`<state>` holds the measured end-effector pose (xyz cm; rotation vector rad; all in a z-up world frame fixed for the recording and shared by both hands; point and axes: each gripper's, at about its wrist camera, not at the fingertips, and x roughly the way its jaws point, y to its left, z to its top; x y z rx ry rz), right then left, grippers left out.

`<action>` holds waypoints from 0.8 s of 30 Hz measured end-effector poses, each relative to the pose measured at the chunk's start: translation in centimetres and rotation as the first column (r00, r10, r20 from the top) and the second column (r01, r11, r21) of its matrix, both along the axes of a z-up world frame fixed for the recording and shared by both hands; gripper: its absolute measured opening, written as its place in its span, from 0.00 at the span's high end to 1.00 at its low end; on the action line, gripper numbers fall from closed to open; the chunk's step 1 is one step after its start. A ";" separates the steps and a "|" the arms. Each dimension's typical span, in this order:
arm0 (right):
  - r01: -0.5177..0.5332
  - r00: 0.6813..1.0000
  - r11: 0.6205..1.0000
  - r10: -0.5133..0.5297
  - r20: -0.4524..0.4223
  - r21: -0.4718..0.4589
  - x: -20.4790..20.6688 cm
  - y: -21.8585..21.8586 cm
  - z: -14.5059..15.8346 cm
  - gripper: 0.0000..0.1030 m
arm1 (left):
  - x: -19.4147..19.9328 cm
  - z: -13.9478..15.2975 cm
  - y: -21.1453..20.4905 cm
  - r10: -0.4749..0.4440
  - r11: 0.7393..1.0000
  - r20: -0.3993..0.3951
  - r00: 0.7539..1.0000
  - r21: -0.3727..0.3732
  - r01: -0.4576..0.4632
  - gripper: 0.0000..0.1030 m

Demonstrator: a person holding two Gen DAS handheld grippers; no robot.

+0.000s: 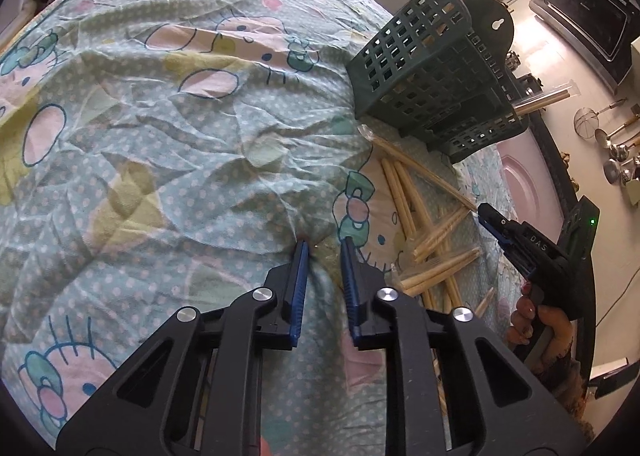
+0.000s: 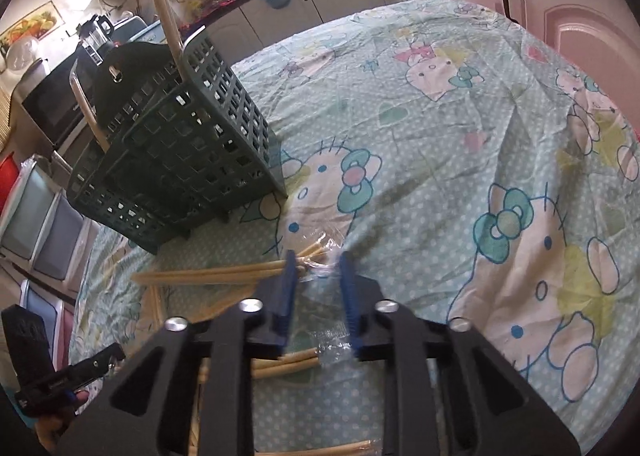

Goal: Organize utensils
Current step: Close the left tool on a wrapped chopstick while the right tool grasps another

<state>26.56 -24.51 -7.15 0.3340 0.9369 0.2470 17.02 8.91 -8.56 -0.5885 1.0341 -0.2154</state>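
Observation:
Several wrapped pairs of wooden chopsticks (image 1: 424,223) lie scattered on the patterned tablecloth, seen also in the right wrist view (image 2: 216,275). A dark green perforated utensil basket (image 1: 432,75) stands behind them (image 2: 180,143), with two wrapped chopstick pairs (image 2: 164,7) sticking out of it. My left gripper (image 1: 326,246) is open and empty, low over the bare cloth left of the pile. My right gripper (image 2: 318,256) is open just above the plastic-wrapped end of a chopstick pair; it also shows in the left wrist view (image 1: 490,215).
The Hello Kitty tablecloth (image 1: 160,135) covers the whole table. Kitchen cabinets (image 2: 560,15), a microwave (image 1: 584,11) and hanging ladles (image 1: 612,139) lie beyond the table edge.

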 end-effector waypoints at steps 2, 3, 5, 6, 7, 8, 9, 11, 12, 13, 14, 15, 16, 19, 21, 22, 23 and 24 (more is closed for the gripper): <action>-0.004 1.000 1.000 0.004 0.006 0.002 -0.1 0.0 0.2 0.94 | 0.0 0.0 0.0 -0.001 1.000 0.001 1.000 0.001 0.001 0.91; -0.007 1.000 1.000 0.007 0.011 0.001 -0.2 0.0 0.3 0.95 | 0.0 -0.1 0.1 0.000 1.000 0.004 1.000 -0.003 0.000 0.93; -0.012 0.999 1.000 0.013 0.033 -0.008 -0.6 0.2 0.8 0.96 | 0.0 -0.2 0.4 0.000 1.000 0.006 1.000 -0.016 0.000 0.96; -0.015 0.999 1.000 0.015 0.039 -0.011 -0.8 0.2 1.0 0.97 | 0.0 -0.2 0.6 0.000 1.000 0.007 1.000 -0.019 0.000 0.98; -0.018 0.999 1.000 0.018 0.047 -0.014 -1.0 0.3 1.2 0.97 | -0.1 -0.3 0.7 -0.003 1.000 0.007 1.000 -0.028 0.003 0.99; -0.021 0.998 1.000 0.022 0.056 -0.019 -1.2 0.4 1.5 0.97 | -0.1 -0.3 0.9 -0.006 0.999 0.010 1.000 -0.037 0.006 0.99; -0.024 0.998 0.999 0.025 0.063 -0.024 -1.3 0.4 1.7 0.97 | -0.1 -0.2 0.9 -0.008 0.999 0.014 1.000 -0.040 0.008 0.99; -0.027 0.997 0.999 0.029 0.074 -0.031 -1.6 0.6 2.2 0.97 | -0.2 -0.1 1.0 -0.014 0.998 0.021 1.000 -0.053 0.015 1.00; -0.028 0.996 0.999 0.031 0.080 -0.033 -1.7 0.6 2.4 0.97 | -0.2 -0.1 1.2 -0.023 0.997 0.019 1.000 -0.069 0.025 1.00; -0.028 0.996 0.999 0.031 0.086 -0.035 -1.8 0.7 2.6 0.97 | -0.2 -0.1 1.3 -0.024 0.997 0.016 1.000 -0.078 0.025 1.00; -0.028 0.995 0.999 0.031 0.092 -0.037 -1.8 0.7 2.8 0.97 | -0.2 -0.1 1.5 -0.019 0.995 0.013 1.000 -0.093 0.020 0.99; -0.028 0.995 0.999 0.031 0.096 -0.038 -1.8 0.7 2.9 0.97 | -0.2 -0.1 1.8 -0.013 0.994 0.005 1.000 -0.109 0.014 0.99; -0.028 0.994 0.999 0.032 0.102 -0.040 -1.9 0.8 3.1 0.97 | -0.2 -0.2 1.9 -0.007 0.993 -0.001 1.000 -0.116 0.007 0.98; -0.034 0.992 0.999 0.038 0.120 -0.040 -2.0 1.0 3.8 0.97 | -0.1 -0.1 1.8 -0.008 0.994 -0.006 1.000 -0.107 0.007 0.92; -0.043 0.990 0.998 0.048 0.134 -0.039 -2.2 1.2 4.4 0.97 | 0.2 -0.1 1.4 -0.018 0.994 -0.012 1.000 -0.105 0.017 0.89; -0.047 0.989 0.998 0.052 0.141 -0.039 -2.4 1.3 4.7 0.97 | 0.4 0.0 1.0 -0.024 0.995 -0.013 1.000 -0.099 0.023 0.85; -0.050 0.988 0.998 0.055 0.147 -0.038 -2.5 1.4 5.0 0.97 | 0.6 0.0 0.7 -0.027 0.996 -0.016 0.999 -0.089 0.026 0.82; -0.057 0.985 0.998 0.063 0.160 -0.038 -2.8 1.5 5.5 0.97 | 0.8 0.1 0.4 -0.030 0.997 -0.021 0.999 -0.075 0.029 0.80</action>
